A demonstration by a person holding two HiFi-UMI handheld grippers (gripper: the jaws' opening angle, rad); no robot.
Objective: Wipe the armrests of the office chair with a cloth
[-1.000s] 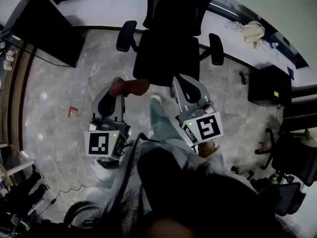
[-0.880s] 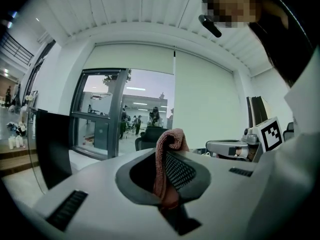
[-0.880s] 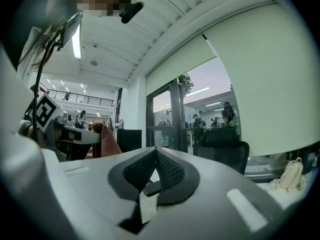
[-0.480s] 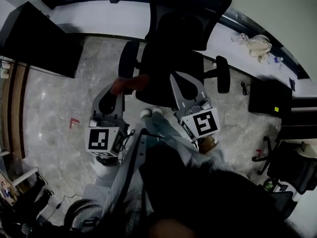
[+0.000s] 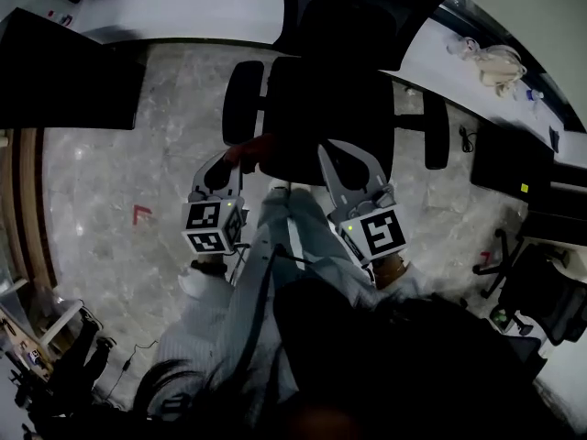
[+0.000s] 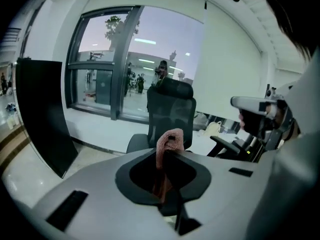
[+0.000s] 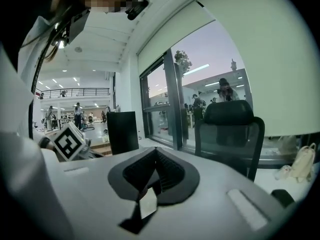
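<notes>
The black office chair (image 5: 321, 108) stands just ahead of me, its left armrest (image 5: 242, 102) and right armrest (image 5: 436, 131) showing on either side of the seat. My left gripper (image 5: 231, 156) is shut on a reddish-pink cloth (image 5: 249, 148) near the seat's front left corner. In the left gripper view the cloth (image 6: 170, 143) sticks up between the jaws of the left gripper (image 6: 167, 153), with the chair (image 6: 170, 111) beyond. My right gripper (image 5: 339, 147) is shut and empty over the seat's front edge. In the right gripper view, that gripper (image 7: 156, 153) points toward the chair (image 7: 232, 129).
A black panel (image 5: 64, 71) stands at the left. A white ledge (image 5: 183, 12) runs along the window behind the chair, with a pale bag (image 5: 500, 62) on it. A black box (image 5: 509, 159) and another chair (image 5: 550, 291) are at the right. The marble floor bears a red mark (image 5: 140, 214).
I have stepped closer to the chair. Both grippers moved forward toward the seat, the left one still holding the cloth.
</notes>
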